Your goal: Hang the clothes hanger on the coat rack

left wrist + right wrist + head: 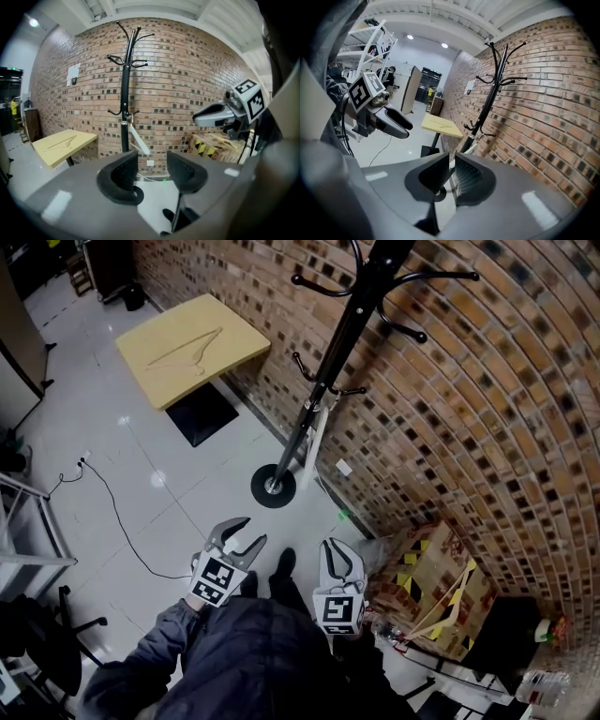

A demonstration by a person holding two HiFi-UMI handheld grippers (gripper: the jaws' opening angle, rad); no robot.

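At the far left we see a pale hanger [190, 354] lying flat on the yellow table [239, 334], well apart from both tools. Our left tool [251, 531] is released, its jaws wide apart and empty. To its right the black coat rack [330, 367] stands by the brick wall [469, 409] with what looks like a white hanger [315, 432] low on it, and our right tool [336, 549] is almost clenched, only a slit left, grasping nothing.

Left gripper [253, 530], at seven o'clock, has its empty jaws wide apart, while right gripper [337, 549], at five o'clock, has its jaws nearly together.
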